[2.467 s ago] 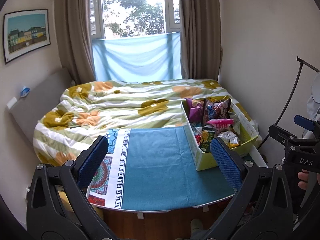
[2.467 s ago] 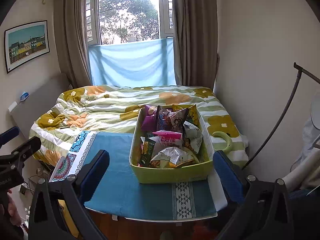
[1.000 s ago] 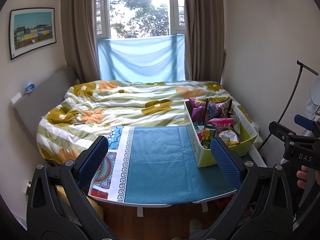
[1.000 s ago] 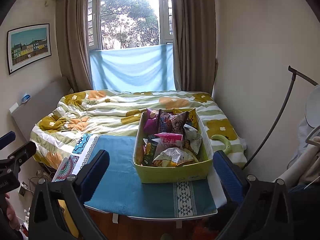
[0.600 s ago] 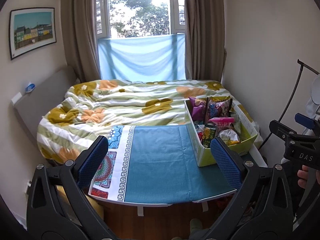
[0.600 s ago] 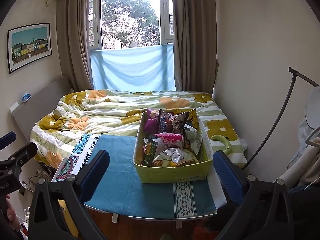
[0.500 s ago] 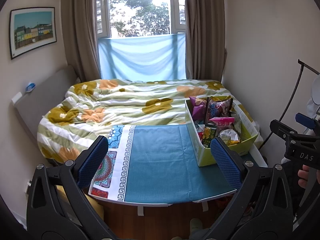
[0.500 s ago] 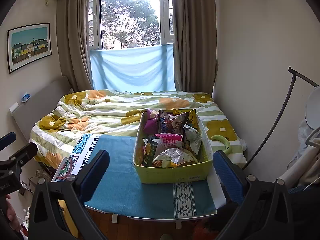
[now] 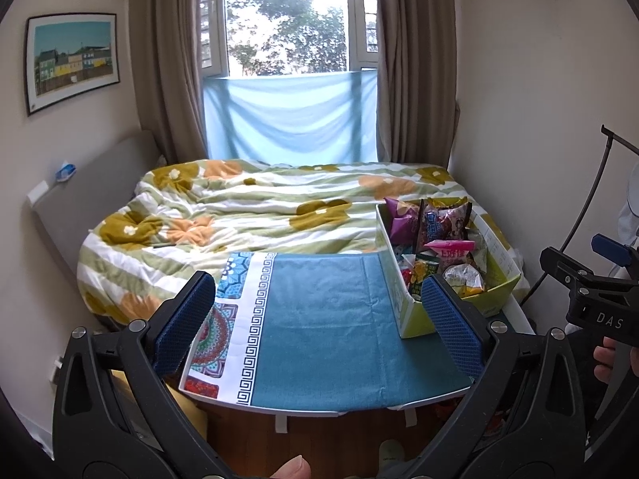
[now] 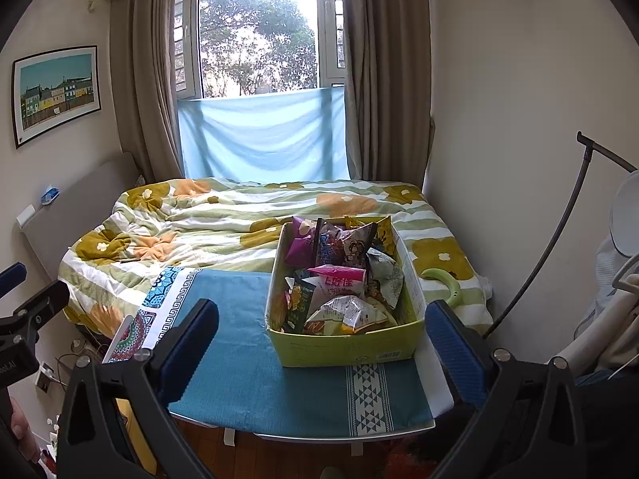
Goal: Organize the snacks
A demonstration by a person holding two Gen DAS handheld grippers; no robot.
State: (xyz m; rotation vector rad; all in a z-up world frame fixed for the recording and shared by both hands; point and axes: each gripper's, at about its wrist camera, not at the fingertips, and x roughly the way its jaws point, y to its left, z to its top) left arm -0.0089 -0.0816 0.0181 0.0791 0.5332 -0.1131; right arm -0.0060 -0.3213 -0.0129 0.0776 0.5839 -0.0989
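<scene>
A yellow-green box (image 10: pixel 347 345) full of snack packets stands on the right part of a low table with a teal cloth (image 10: pixel 247 363). A pink packet (image 10: pixel 338 277) lies on top of the pile, and a purple one (image 10: pixel 301 245) stands at the back. In the left wrist view the same box (image 9: pixel 415 315) sits to the right, behind my right fingertip. My left gripper (image 9: pixel 317 311) is open and holds nothing, hanging before the table's near edge. My right gripper (image 10: pixel 323 337) is open too, in front of the box and short of it.
A bed with a flowered quilt (image 10: pixel 207 227) lies behind the table, under a curtained window (image 10: pixel 259 40). A green curved handle (image 10: pixel 443 279) rests on the quilt right of the box. A black lamp pole (image 10: pixel 559 239) leans by the right wall. Wooden floor (image 9: pixel 319 439) shows below.
Both views have pulled back and up slightly over the last seconds, then settled. The box and the packets stay where they were, and both grippers remain open.
</scene>
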